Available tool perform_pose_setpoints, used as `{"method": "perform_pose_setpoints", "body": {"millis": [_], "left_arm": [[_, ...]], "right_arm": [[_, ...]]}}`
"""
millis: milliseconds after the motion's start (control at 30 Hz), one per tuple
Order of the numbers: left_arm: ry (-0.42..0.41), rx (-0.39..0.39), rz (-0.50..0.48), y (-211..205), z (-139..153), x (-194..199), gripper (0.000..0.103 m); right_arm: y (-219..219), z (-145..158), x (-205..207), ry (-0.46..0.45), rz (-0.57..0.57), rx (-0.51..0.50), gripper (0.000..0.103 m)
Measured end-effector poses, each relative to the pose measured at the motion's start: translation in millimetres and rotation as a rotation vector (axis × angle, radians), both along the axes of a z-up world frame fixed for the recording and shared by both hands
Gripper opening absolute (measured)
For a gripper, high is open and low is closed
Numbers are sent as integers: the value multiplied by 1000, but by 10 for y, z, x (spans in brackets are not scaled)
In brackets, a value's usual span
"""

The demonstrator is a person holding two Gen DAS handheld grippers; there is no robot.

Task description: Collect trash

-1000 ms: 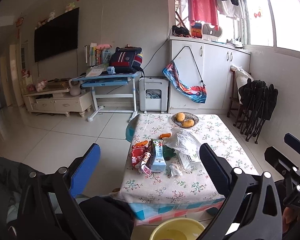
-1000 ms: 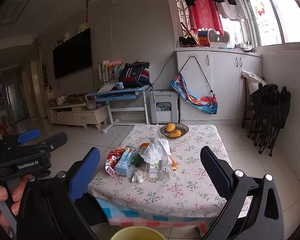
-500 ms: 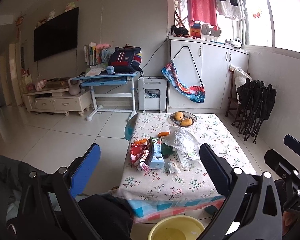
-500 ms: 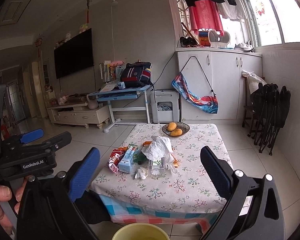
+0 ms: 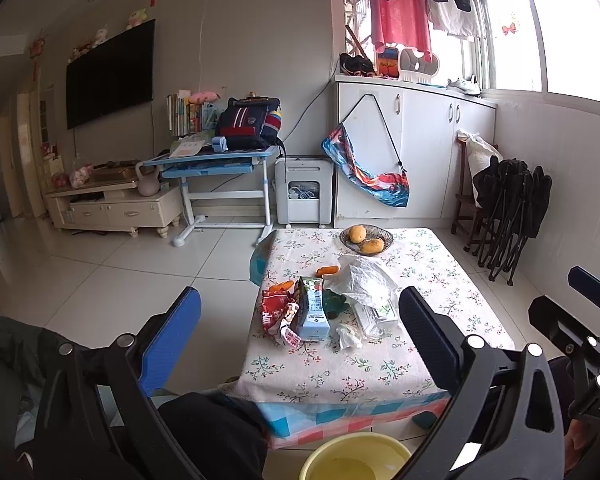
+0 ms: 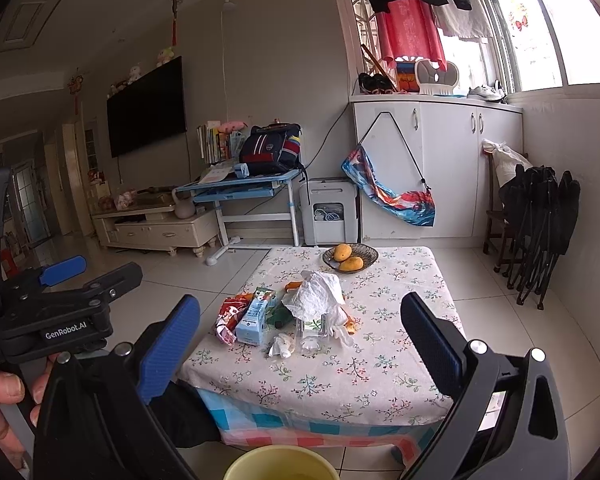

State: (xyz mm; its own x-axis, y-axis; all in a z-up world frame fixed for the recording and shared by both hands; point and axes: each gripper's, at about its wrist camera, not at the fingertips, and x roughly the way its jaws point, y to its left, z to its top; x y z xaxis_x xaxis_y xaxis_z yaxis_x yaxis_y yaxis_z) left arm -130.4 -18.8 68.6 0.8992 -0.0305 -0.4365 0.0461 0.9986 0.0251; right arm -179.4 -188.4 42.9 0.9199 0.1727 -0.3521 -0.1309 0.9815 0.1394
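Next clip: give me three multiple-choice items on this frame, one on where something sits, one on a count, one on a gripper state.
1. Where is the fruit bowl?
A. far end of the table
B. on the floor
C. on the blue desk

2. How many fruits lie in the bowl?
A. none
B. two
C. five

3. How are the two grippers?
A. both open, empty
B. both shut on trash
C. left holds the carton

Key:
1 A, it sits beyond the trash pile on the table.
2 B, two yellow-orange fruits show.
3 A, the left gripper and right gripper show spread fingers with nothing between.
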Motion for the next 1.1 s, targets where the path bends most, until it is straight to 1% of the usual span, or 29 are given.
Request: {"method": "perform_pose_setpoints", "body": {"millis": [233,433,600,700,833,1000,1100], "left_arm": [[10,-1,5,29,-43,48,96],[42,-38,40,265,-130,198,96],[66,-53,73,431,-238,337,96],[92,-48,77,479,-353,445,96],[137,-68,63,535,-539,638,96],[201,-54,72,574,-803,993,96],[246,-36,81,575,-994,1259,95]], "right_arm": [[2,16,30,10,14,6,97],[16,72,95,3,29,2,97],[6,18,225,25,49,10,97],[2,-55,331,48,60,2,97],[-60,-158,525,76,75,0,97],[-192,-310,878,112,81,2,96],[-278,-432,1140,151,94,24,97]]}}
